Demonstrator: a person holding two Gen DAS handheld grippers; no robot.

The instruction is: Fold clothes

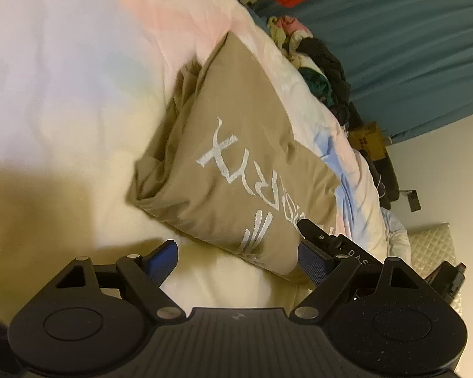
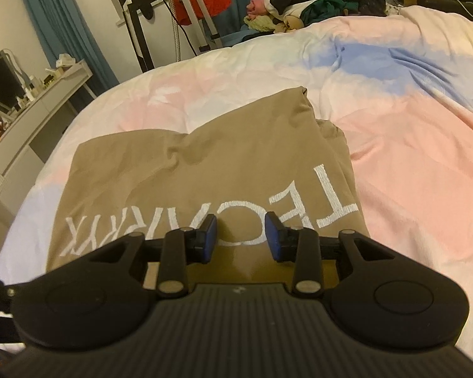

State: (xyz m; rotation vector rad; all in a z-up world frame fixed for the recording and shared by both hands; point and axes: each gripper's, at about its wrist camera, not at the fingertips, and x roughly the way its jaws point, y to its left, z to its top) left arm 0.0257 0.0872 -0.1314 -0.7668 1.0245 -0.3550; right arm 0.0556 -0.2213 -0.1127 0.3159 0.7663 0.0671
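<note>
a pastel duvet [image 2: 394, 132] covers the bed. on it lies a folded tan shirt [image 2: 186, 170] with white lettering. the left gripper [image 1: 236, 261] is spread wide beside the shirt's edge; the right gripper [image 2: 241, 236] hovers over the lettering, part open, holding nothing.

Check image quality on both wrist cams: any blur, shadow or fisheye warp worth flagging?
Left wrist: the duvet is smeared and washed out at upper left, and a dark shadow falls on it at lower left; lettering on the tan shirt stays readable. Right wrist: sharper overall, shirt text crisp, the bed edge bows strongly from fisheye; warm dim light in both.
</note>
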